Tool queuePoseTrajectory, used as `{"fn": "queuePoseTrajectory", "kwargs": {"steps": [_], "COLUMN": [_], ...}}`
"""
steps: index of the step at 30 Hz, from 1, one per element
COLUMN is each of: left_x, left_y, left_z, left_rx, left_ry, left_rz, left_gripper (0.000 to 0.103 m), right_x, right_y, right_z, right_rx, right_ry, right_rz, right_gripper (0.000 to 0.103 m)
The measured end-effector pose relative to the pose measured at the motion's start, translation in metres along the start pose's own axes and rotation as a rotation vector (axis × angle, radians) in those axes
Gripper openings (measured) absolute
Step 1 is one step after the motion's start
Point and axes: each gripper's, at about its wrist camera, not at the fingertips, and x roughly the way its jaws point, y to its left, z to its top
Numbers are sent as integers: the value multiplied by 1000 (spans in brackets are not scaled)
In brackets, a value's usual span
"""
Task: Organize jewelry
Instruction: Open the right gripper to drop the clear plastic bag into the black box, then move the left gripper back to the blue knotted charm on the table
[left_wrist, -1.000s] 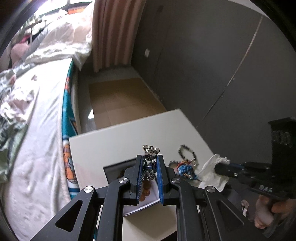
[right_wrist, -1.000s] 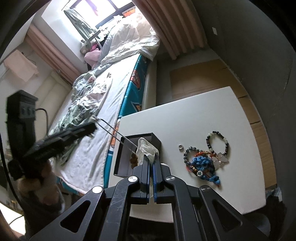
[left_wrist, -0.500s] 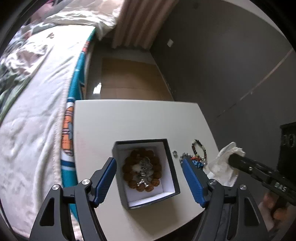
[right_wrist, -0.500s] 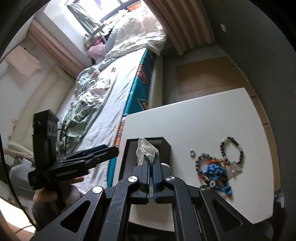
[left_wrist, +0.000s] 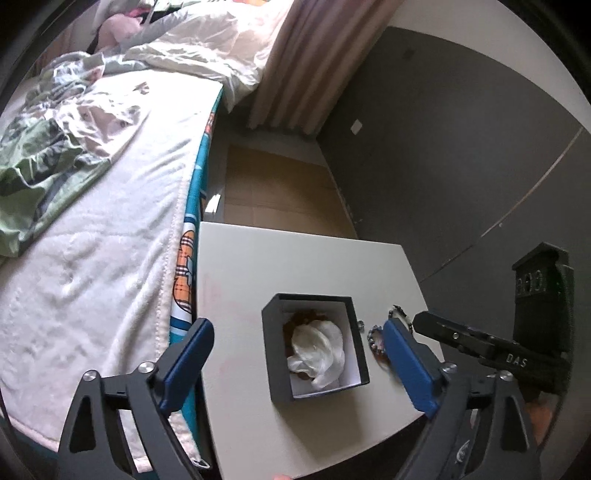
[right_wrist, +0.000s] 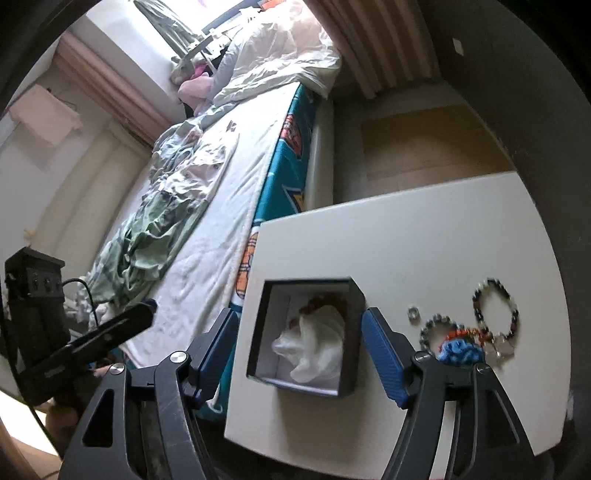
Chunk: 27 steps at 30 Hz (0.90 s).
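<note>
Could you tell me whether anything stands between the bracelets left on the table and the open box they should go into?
Nothing visible does: bare table lies between the bracelets and the box, apart from a small ring.

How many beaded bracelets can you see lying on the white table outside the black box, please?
3, all right of the box: a dark-and-pale bracelet farthest right, a grey bracelet near the small ring, and a red-orange one tangled with the blue ornament. More may hide beneath that pile.

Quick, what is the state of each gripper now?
Left gripper: jaws opening, holding nothing.
Right gripper: jaws opening, holding nothing.
</note>
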Motion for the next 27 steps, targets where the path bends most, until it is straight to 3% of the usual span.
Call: {"fn": "queuePoseTrajectory", "kwargs": {"steps": [11,24,27], "left_x": [24,74,87], "left_y": [-44,-114,-125], "left_z": [-14,-33,-39], "left_rx": [61,219,238], "left_ry": [30,133,157], "left_rz": [-55,-78,-84], "left_gripper": [94,94,89], "right_x": [-50,-75,-79], "right_y": [-68,-126,-136], "right_z": [-25,-43,-50], "right_rx": [87,179,183], "right_ry": [-55,-80,-93], "right_rz": [-124,-172,-174], "right_gripper": [70,70,70]}}
